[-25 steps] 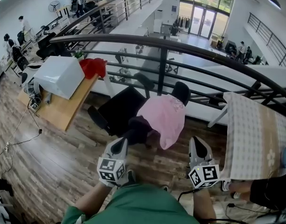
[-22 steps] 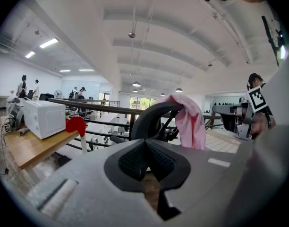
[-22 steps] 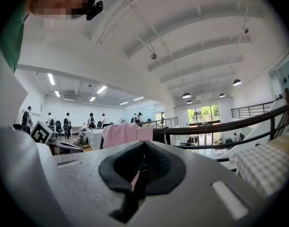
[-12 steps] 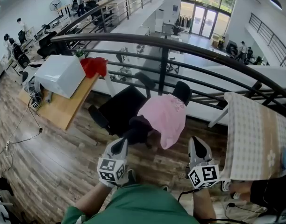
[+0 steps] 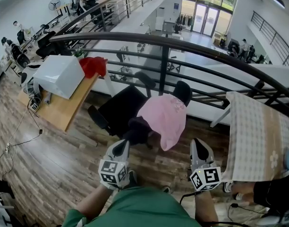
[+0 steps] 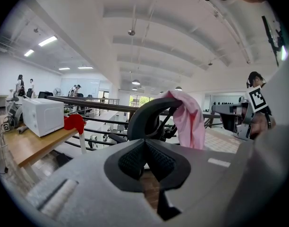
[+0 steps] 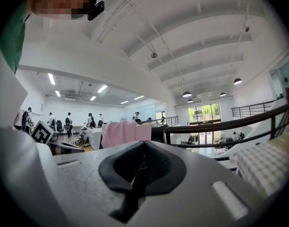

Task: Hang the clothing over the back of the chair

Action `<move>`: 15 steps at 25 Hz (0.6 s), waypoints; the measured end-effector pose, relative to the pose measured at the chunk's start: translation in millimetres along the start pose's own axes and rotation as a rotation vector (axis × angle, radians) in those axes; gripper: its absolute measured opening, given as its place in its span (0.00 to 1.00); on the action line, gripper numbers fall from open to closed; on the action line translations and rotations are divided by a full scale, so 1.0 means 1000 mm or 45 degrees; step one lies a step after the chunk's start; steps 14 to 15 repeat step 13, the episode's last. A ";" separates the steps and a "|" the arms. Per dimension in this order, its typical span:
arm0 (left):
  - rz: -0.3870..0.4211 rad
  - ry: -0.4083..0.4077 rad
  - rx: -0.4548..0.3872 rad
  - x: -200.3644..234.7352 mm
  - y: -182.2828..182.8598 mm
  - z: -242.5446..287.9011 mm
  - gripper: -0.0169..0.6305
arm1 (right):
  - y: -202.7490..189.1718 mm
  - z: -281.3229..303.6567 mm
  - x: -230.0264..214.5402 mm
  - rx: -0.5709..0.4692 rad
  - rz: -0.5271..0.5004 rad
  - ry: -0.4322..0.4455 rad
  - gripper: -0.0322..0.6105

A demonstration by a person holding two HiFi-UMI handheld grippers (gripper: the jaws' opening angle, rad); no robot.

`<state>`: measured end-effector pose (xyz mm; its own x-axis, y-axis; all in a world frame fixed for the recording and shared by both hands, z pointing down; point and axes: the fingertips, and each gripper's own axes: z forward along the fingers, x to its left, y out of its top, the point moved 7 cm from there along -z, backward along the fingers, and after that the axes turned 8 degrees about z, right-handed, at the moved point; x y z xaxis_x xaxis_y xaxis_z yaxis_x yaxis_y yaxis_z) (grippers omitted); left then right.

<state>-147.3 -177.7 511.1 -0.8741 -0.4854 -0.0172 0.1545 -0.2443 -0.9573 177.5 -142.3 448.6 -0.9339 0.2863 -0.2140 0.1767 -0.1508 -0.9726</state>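
Note:
A pink garment hangs draped over the back of a black office chair that stands by the railing. It also shows in the left gripper view as the pink garment over the chair's curved back, and in the right gripper view as the pink garment. My left gripper is held low in front of the chair, shut and empty. My right gripper is beside it to the right, jaws together with nothing between them. Both are apart from the garment.
A black metal railing runs behind the chair. To the left stands a wooden desk with a white box and a red cloth. At the right is a table with a checked cloth, with a person's leg below it.

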 end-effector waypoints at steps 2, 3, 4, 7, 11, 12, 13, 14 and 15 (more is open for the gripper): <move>0.003 -0.005 0.005 -0.002 -0.001 0.003 0.04 | -0.002 0.000 -0.003 0.003 0.004 0.000 0.05; 0.005 -0.008 0.007 -0.004 -0.001 0.004 0.04 | -0.003 0.000 -0.005 0.005 0.006 0.001 0.05; 0.007 -0.011 0.008 -0.006 -0.001 0.006 0.04 | -0.003 -0.001 -0.007 0.006 0.008 0.002 0.05; 0.014 -0.017 0.003 -0.014 0.002 0.009 0.04 | -0.002 -0.004 -0.012 0.009 0.012 0.005 0.05; 0.038 -0.024 0.001 -0.025 0.008 0.010 0.04 | 0.003 -0.010 -0.019 0.009 0.009 0.007 0.05; 0.050 -0.026 0.001 -0.028 0.010 0.010 0.04 | 0.005 -0.011 -0.020 0.008 0.008 0.008 0.06; 0.063 -0.027 0.001 -0.030 0.011 0.010 0.04 | 0.006 -0.012 -0.021 0.007 0.007 0.009 0.05; 0.063 -0.027 0.001 -0.030 0.011 0.010 0.04 | 0.006 -0.012 -0.021 0.007 0.007 0.009 0.05; 0.063 -0.027 0.001 -0.030 0.011 0.010 0.04 | 0.006 -0.012 -0.021 0.007 0.007 0.009 0.05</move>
